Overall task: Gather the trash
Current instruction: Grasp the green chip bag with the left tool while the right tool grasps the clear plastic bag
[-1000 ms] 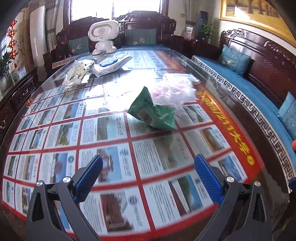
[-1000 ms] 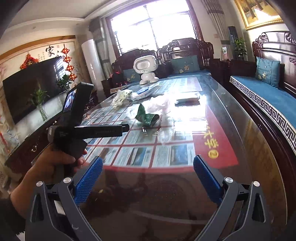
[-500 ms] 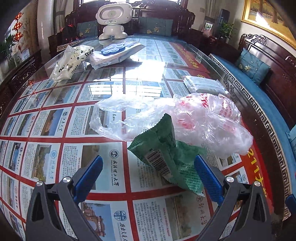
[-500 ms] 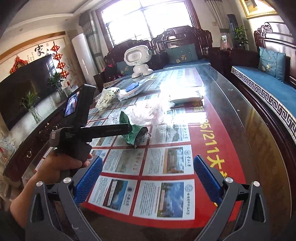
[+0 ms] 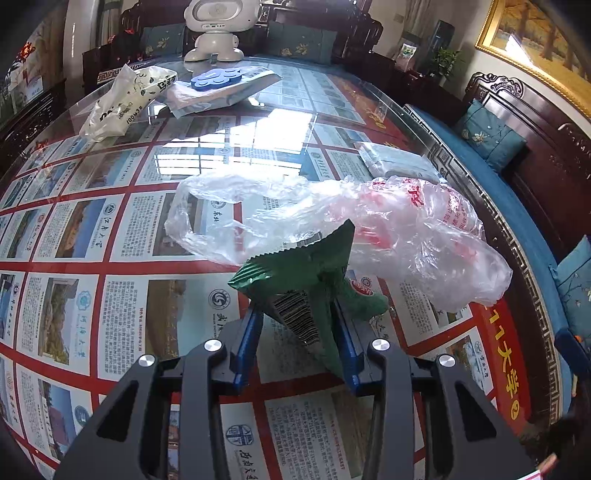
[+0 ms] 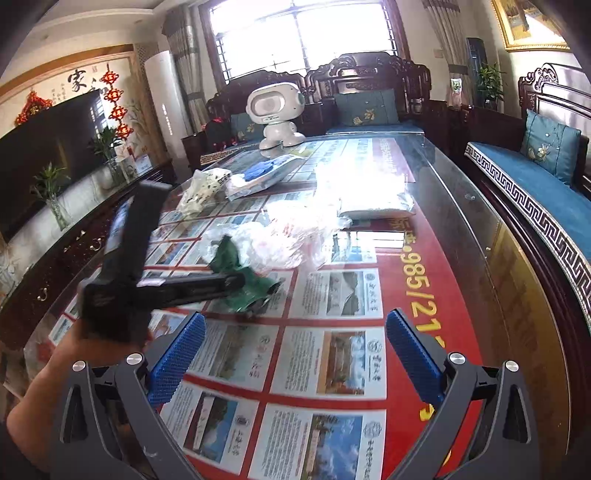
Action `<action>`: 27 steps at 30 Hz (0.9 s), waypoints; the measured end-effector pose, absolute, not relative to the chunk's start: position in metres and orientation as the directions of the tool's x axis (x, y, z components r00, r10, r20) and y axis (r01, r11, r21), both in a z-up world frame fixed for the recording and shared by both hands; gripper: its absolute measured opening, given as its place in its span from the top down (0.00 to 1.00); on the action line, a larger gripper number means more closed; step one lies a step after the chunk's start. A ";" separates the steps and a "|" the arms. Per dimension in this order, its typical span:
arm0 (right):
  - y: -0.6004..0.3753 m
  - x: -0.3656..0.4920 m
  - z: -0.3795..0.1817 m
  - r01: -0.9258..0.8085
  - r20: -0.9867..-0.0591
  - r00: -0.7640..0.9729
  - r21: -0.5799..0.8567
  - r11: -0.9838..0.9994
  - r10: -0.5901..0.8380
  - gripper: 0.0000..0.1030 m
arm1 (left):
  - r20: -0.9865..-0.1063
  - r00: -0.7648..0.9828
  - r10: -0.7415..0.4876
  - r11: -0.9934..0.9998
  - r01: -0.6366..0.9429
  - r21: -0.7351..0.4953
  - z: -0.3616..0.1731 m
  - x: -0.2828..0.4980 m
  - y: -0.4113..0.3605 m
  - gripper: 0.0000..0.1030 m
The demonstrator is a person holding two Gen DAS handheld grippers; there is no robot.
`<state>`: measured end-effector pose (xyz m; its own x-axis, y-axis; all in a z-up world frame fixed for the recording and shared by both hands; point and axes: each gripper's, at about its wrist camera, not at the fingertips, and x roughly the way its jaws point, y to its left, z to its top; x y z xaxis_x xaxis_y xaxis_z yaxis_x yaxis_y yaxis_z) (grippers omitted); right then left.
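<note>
**Green wrapper caught between the left pads**

Blue pads [image 5: 246,334] of the left gripper [image 5: 297,328] have just been closing and now press on both sides of a green wrapper [image 5: 310,273] — its barcode panel sits between them, its serrated edge standing up beyond the tips. The wrapper's far end touches a crumpled clear bag [image 5: 369,221] with red print, which lies just behind it on the glass table [image 5: 74,236]. Beyond the wrapper, further up the table, lie a flat pale packet [image 5: 397,162] on the right, a white printed bag [image 5: 125,103] on the left, and a clear pouch [image 5: 225,90] holding something blue. A white toy robot [image 5: 218,26] stands at the far end.

From the right wrist, the right gripper [image 6: 293,358] hangs with its jaws wide apart and nothing between them — only the printed sheets under the glass. It is well short of the wrapper [image 6: 242,273]. A hand [image 6: 85,350] holds the left gripper's handle, to the left of the wrapper.
</note>
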<state>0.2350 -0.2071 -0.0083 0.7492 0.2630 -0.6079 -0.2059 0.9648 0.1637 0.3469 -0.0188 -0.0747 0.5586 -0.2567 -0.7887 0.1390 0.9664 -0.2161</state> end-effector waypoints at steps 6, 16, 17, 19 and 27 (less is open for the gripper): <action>-0.195 0.274 -0.011 -0.165 -0.639 0.730 0.182 0.969 0.244 0.08 | -0.775 0.572 -0.269 0.963 0.154 -0.220 -0.066 0.339 -0.006 0.62; -0.192 0.348 -0.041 0.019 -0.718 0.615 0.428 0.904 0.327 0.08 | -0.771 0.578 -0.267 0.964 0.168 -0.208 -0.065 0.337 0.006 0.62; -0.196 0.351 -0.045 0.042 -0.717 0.609 0.455 0.890 0.338 0.08 | -0.772 0.576 -0.268 0.963 0.169 -0.208 -0.065 0.336 0.008 0.62; -0.202 0.358 -0.058 0.063 -0.722 0.561 0.526 0.848 0.406 0.42 | -0.773 0.576 -0.266 0.964 0.164 -0.209 -0.067 0.336 0.012 0.62; -0.212 0.322 -0.051 -0.024 -0.714 0.569 0.480 0.877 0.407 0.75 | -0.764 0.575 -0.293 0.956 0.174 -0.235 -0.063 0.319 0.020 0.62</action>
<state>0.3221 -0.2117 -0.0506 0.5691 0.4072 -0.7143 -0.0245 0.8768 0.4803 0.3194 0.0199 -0.0633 0.5754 -0.2929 -0.7636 0.1742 0.9561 -0.2355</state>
